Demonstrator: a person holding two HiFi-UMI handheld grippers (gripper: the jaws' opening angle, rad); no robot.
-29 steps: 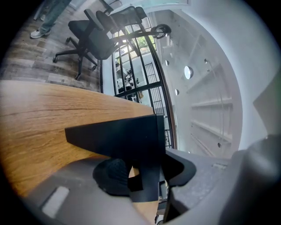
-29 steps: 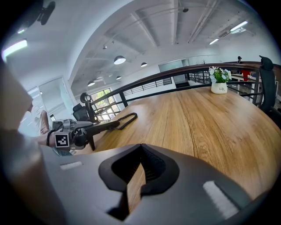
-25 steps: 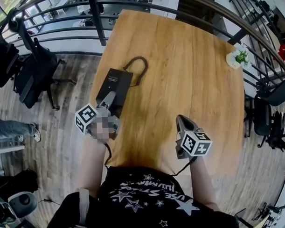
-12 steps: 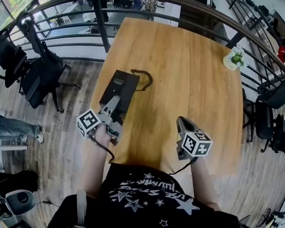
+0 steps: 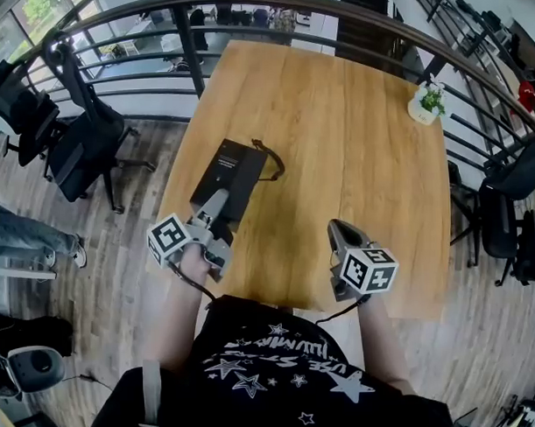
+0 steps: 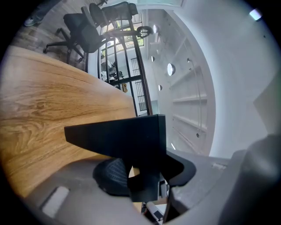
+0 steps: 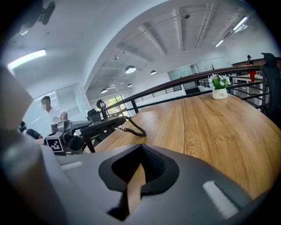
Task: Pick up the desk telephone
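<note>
Desk telephone [image 5: 231,170]: its near edge sits between the jaws of the left gripper [image 5: 216,206], which are clamped on the black body. In the left gripper view the slab of the phone [image 6: 127,136] fills the gap between the 2 pads and juts out over the wood.

The right gripper [image 5: 343,236] hangs apart over the near right part of the table [image 5: 361,144], its jaws brought together on nothing.

From the right gripper view, the phone [image 7: 103,125] looks raised at the held end and roughly level. Whether its far end is clear of the tabletop cannot be told. Its curled cord [image 5: 273,160] trails on the wood beside the far corner. A small potted plant [image 5: 426,102] stands well away at the far right edge.

By my reading, the grasp is made and the lift is under way. What remains is to bring the whole set plainly clear of the table, with the cord following freely.
</note>
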